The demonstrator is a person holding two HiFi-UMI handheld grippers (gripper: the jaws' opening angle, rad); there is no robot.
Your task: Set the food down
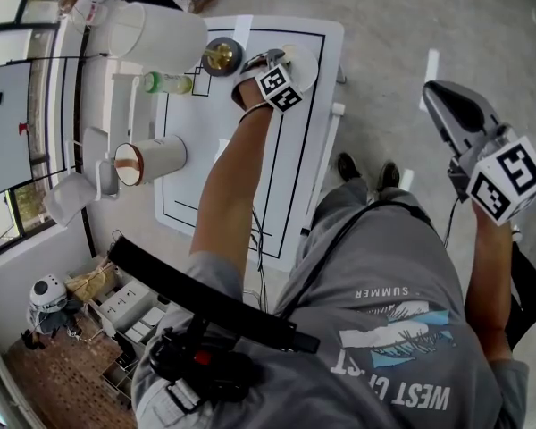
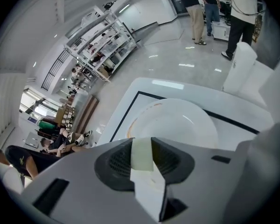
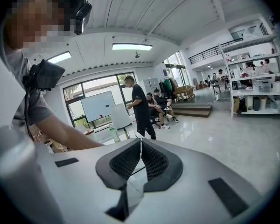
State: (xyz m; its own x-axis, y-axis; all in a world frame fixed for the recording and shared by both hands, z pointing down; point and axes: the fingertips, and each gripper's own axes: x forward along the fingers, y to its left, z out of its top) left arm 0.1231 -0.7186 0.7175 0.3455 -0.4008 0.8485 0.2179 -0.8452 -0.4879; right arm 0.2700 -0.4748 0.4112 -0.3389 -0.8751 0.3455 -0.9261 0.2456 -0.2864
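The white table (image 1: 295, 181) is the biggest thing in front of me. A big white container (image 1: 156, 34) stands beside its far left corner, well apart from my work. A white plate (image 2: 177, 120) sits at the far right corner, close to the table's edge.

My left claw (image 1: 275, 65) hangs by the rim of that plate and points down at it. It is pinched on the slice of food (image 2: 142, 153), which is thin and pale and stands on its edge between the pads. The slice is not on the plate yet. My right claw (image 3: 140, 157) is off to the side over the floor, closed with nothing in it.

I think the setting down is close, but things could go wrong. If I let go from up here, the slice may land on its edge, tip over and slide off the rim. It may also stick to one pad and drop late. If I go too low, the claw may bump the plate and push it off the corner.
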